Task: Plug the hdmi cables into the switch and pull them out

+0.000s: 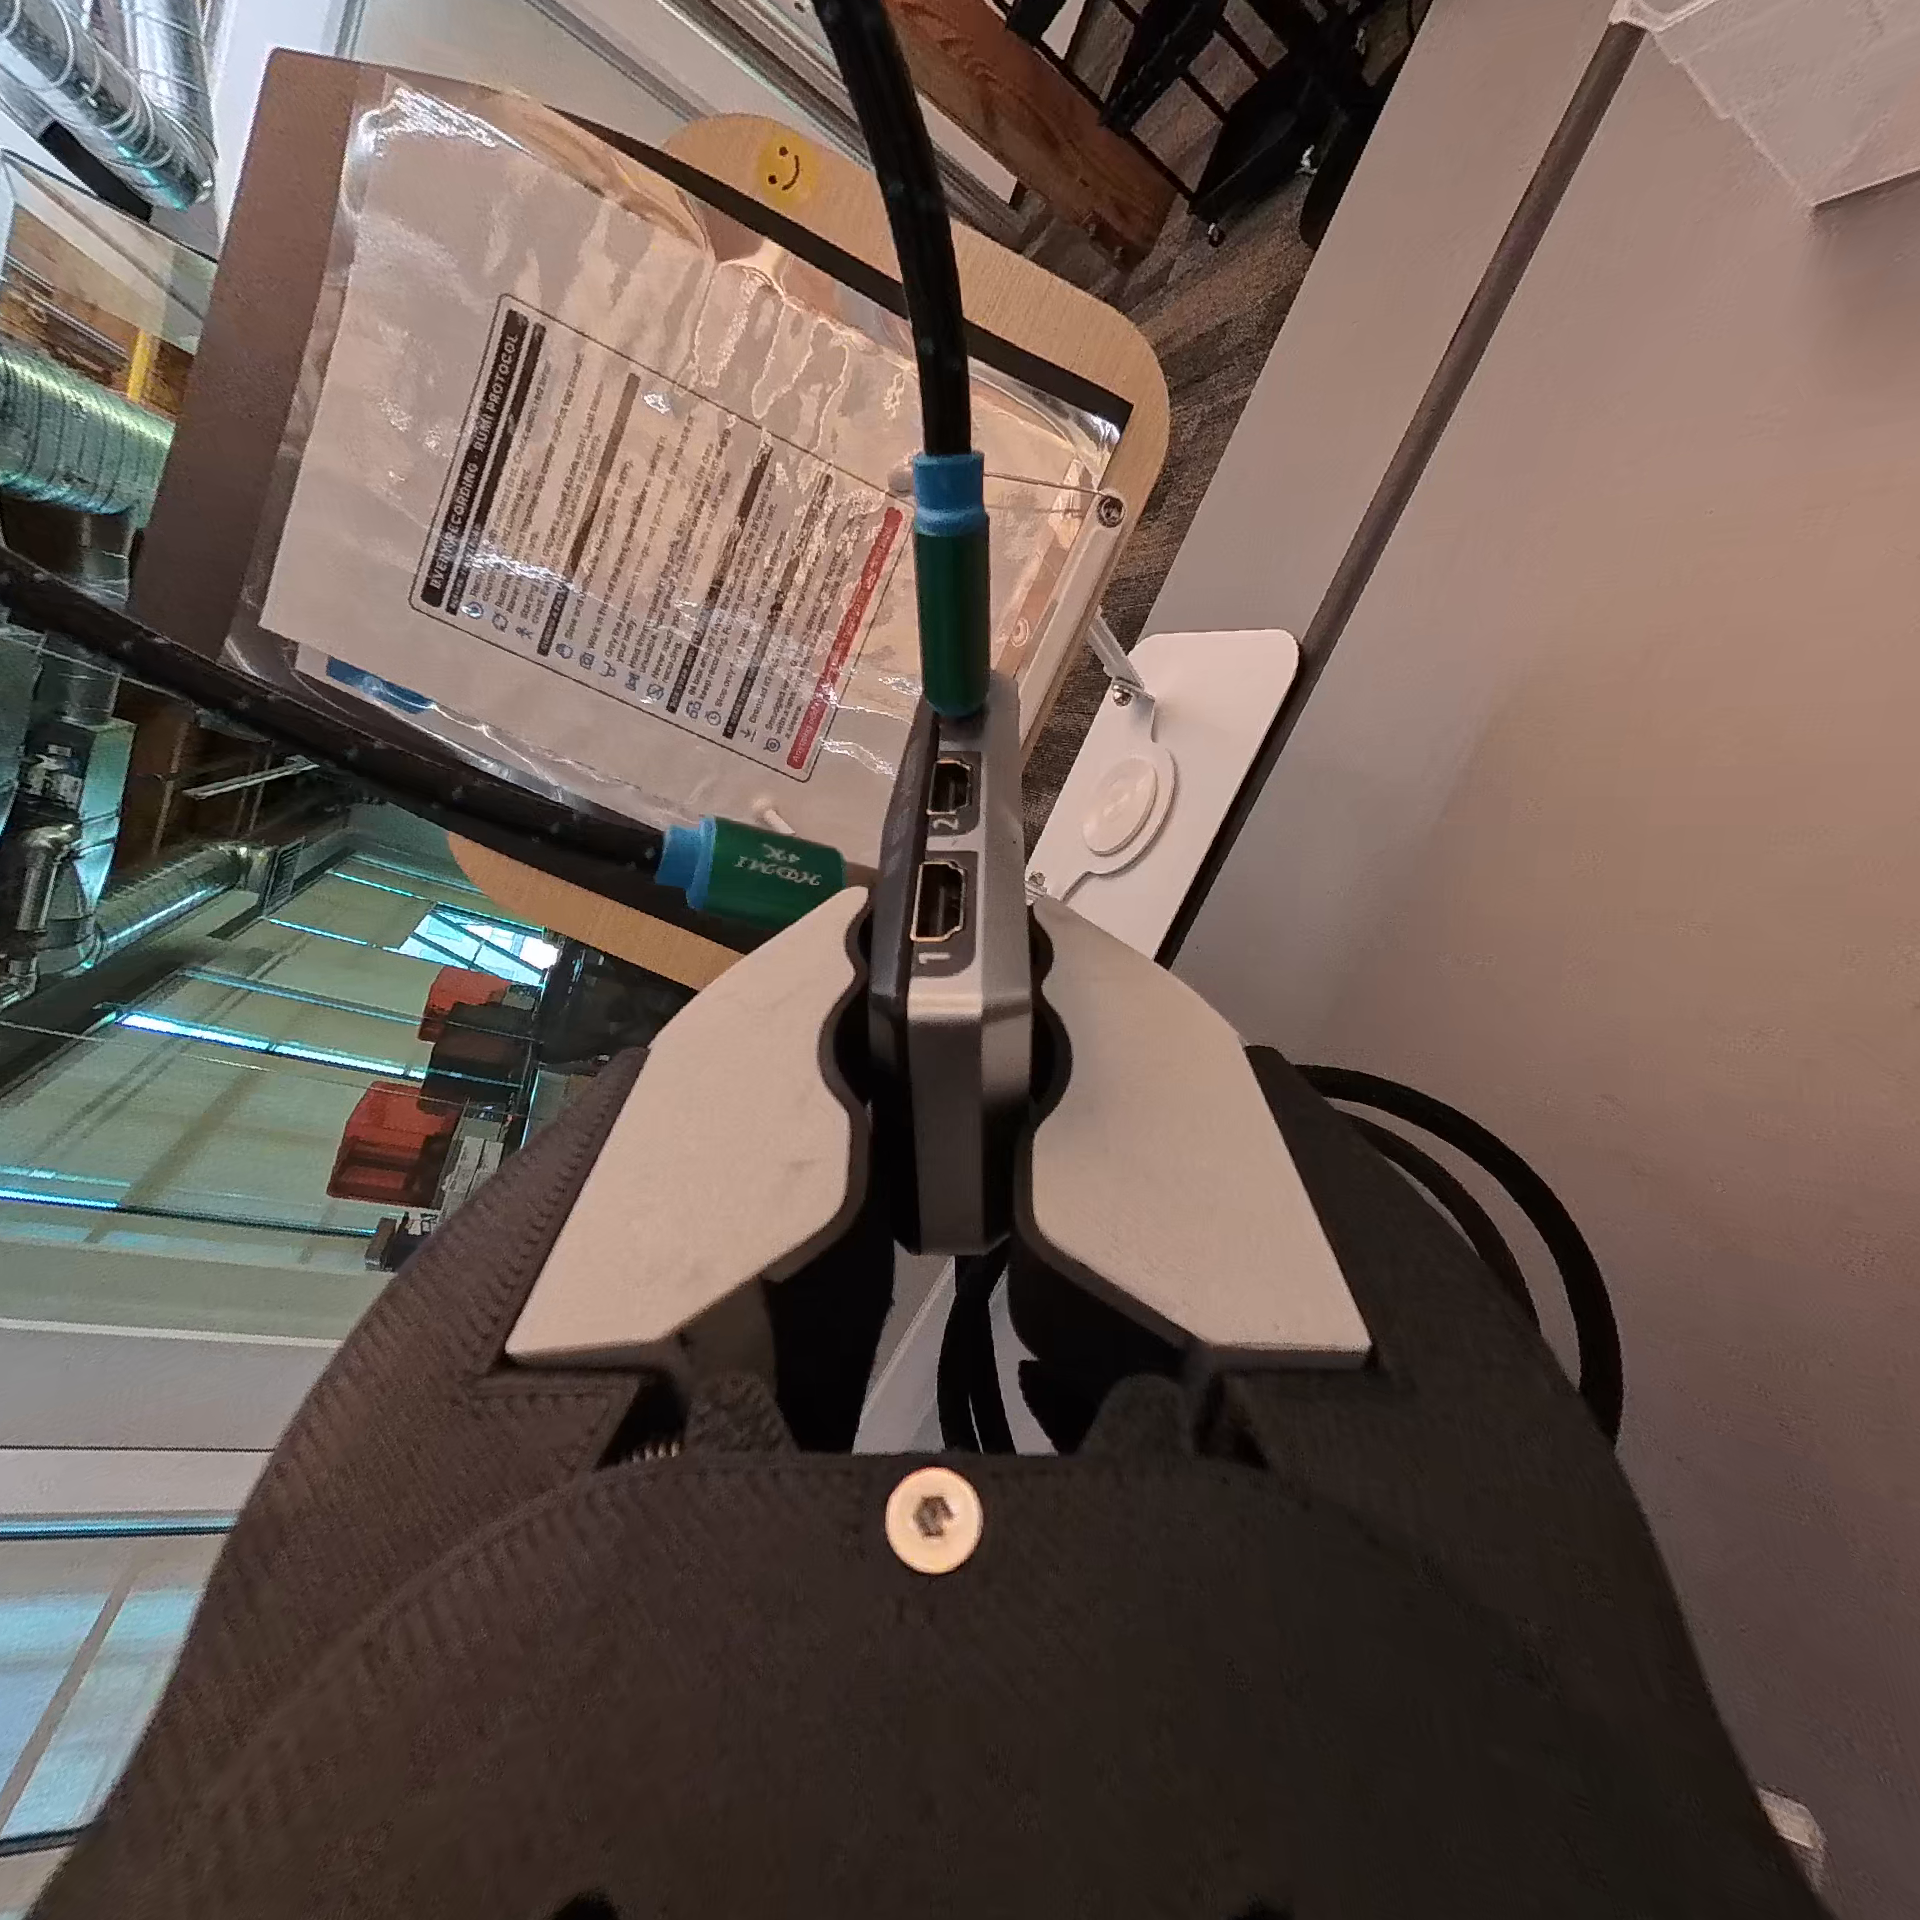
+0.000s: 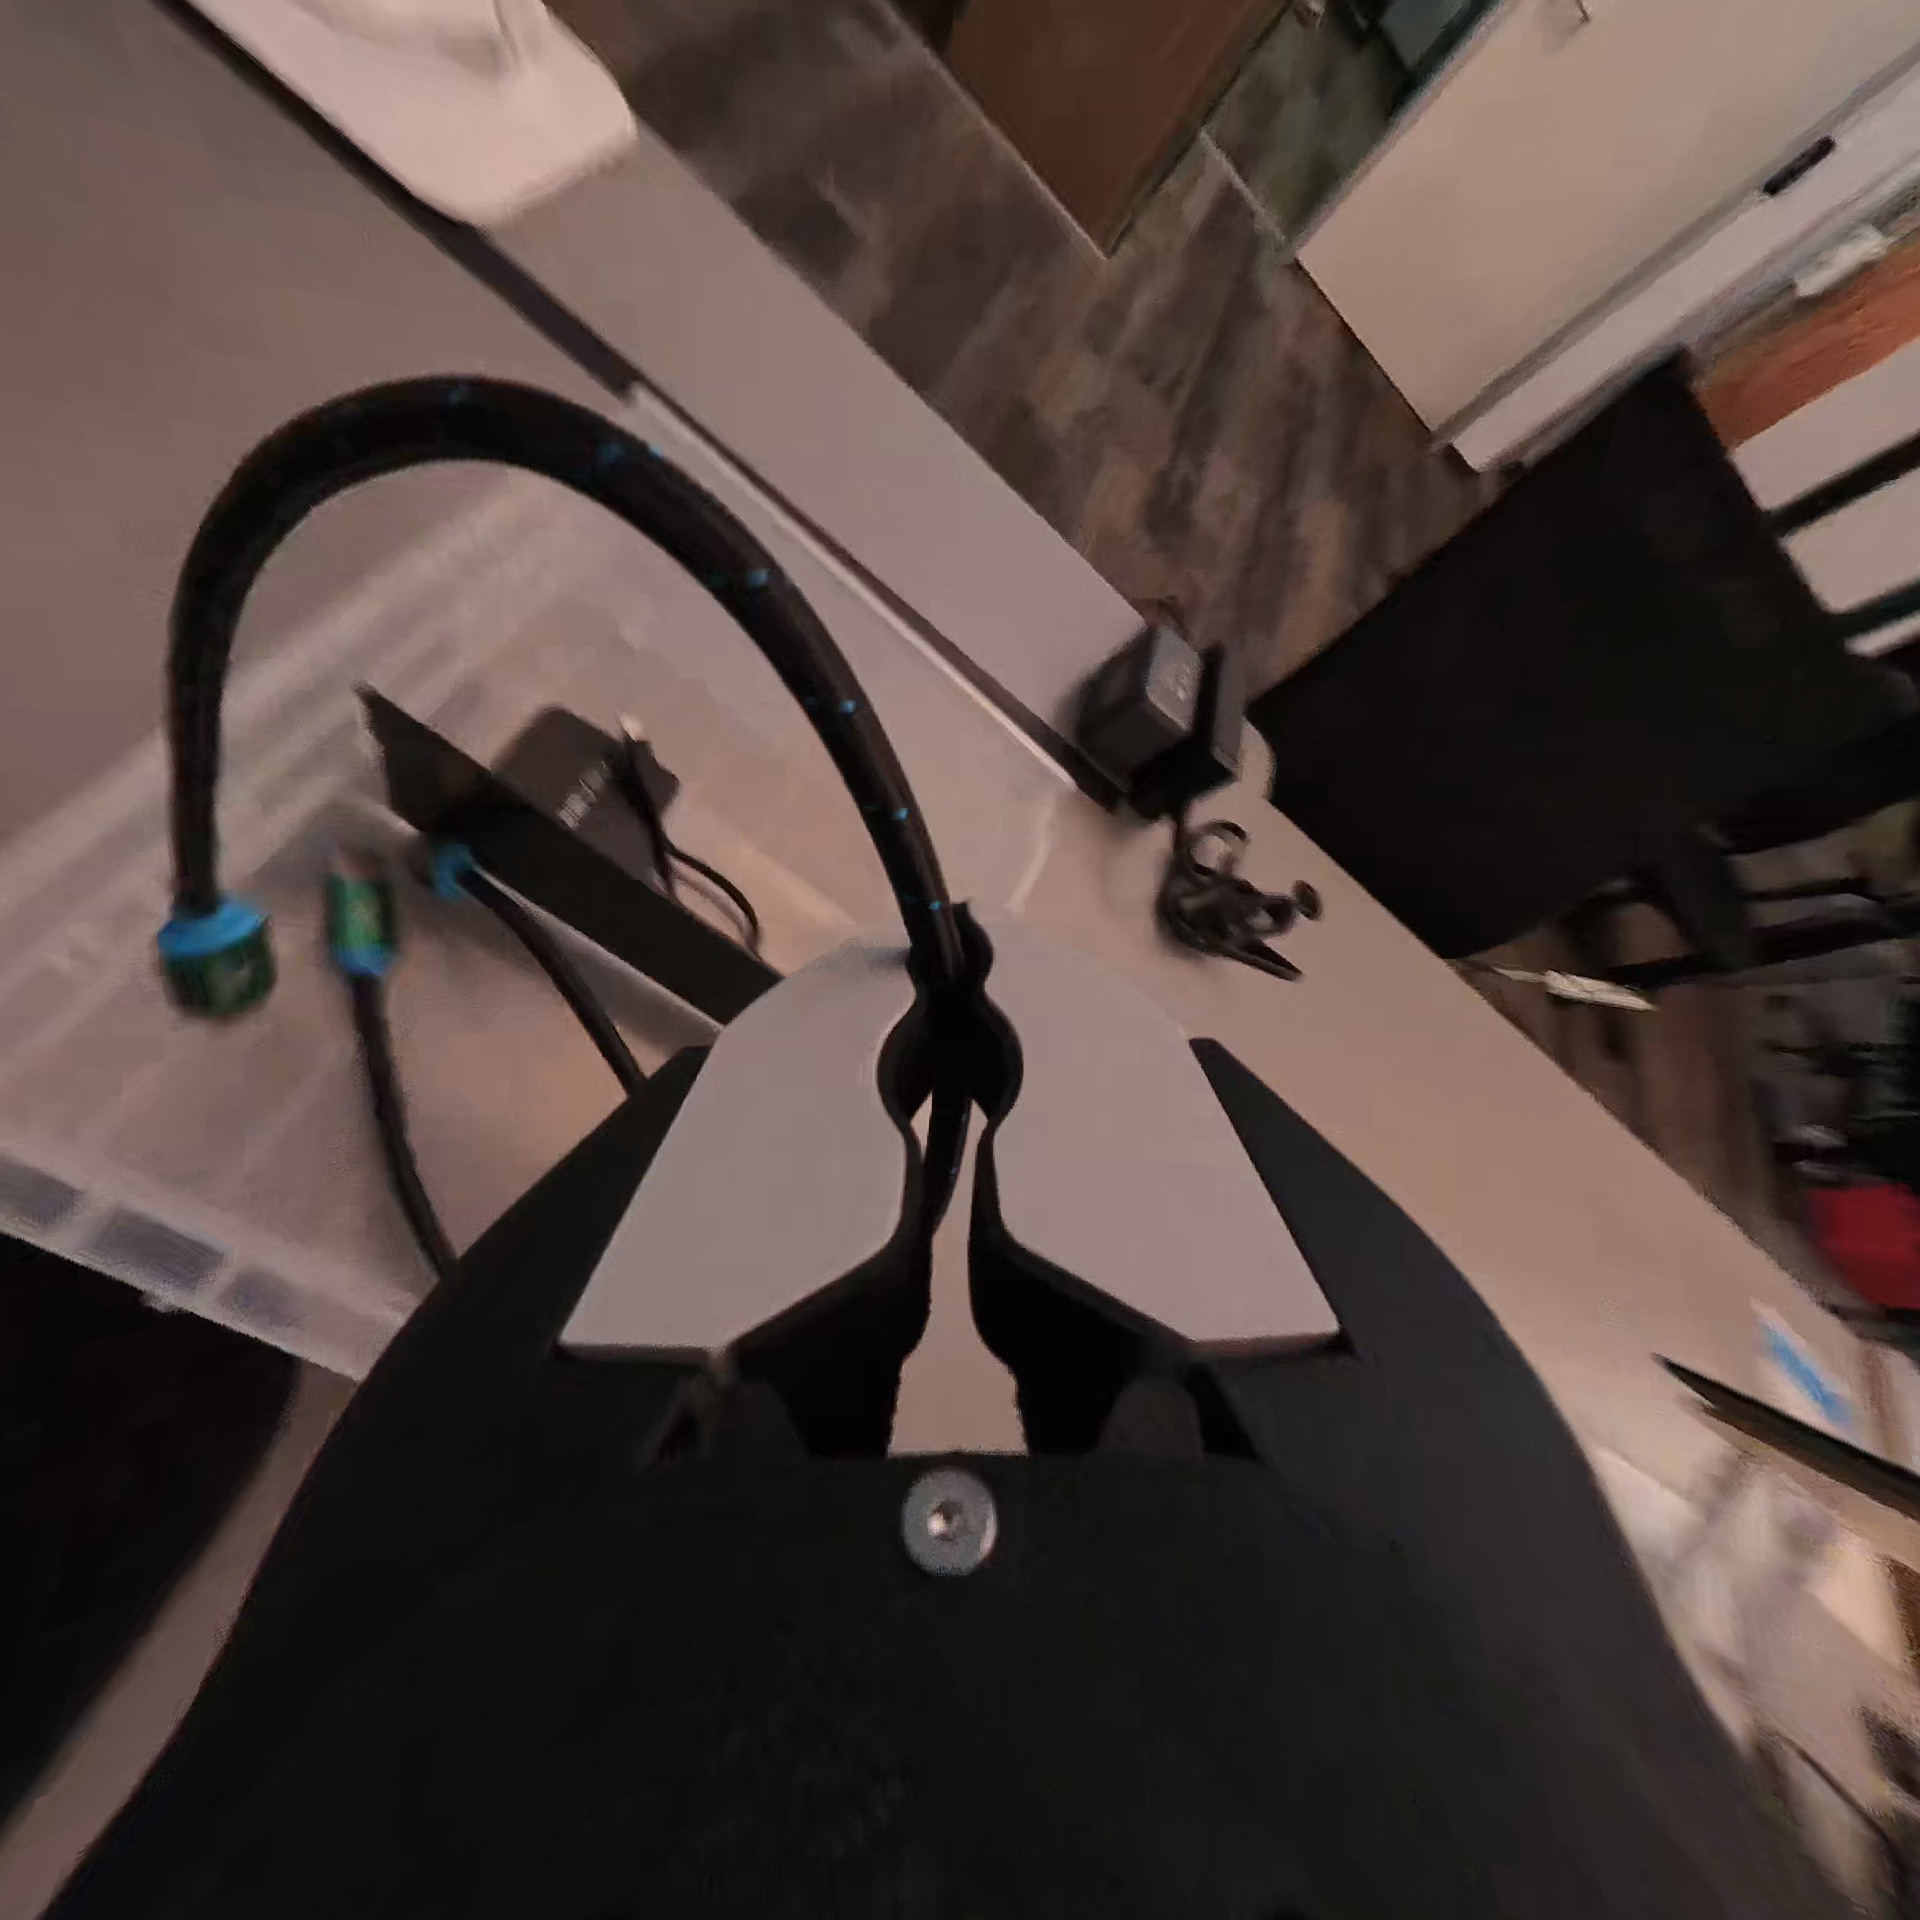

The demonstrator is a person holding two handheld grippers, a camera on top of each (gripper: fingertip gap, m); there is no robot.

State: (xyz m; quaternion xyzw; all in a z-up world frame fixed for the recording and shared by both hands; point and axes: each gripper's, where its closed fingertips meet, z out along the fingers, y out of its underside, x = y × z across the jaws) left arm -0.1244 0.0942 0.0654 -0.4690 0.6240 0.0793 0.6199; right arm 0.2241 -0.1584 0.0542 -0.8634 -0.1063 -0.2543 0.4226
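Switch [image 1: 951,997] clamped in left hand-held gripper [image 1: 948,935], frame centre; one plug [image 1: 951,613] seated. Cable [image 2: 831,665] pinched in right hand-held gripper [image 2: 951,961], plug [image 2: 213,951] dangling left. Next judged: plug aligned to free port.

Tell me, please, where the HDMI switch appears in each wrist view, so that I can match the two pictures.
Left wrist view: the switch sits at the centre, clamped in the left gripper, with a green plug in its far end.
Right wrist view: I cannot pick it out in the blur; the right gripper grips a black cable.
Shared landmark: green plugs with blue collars; here the cable's free plug is at the left.
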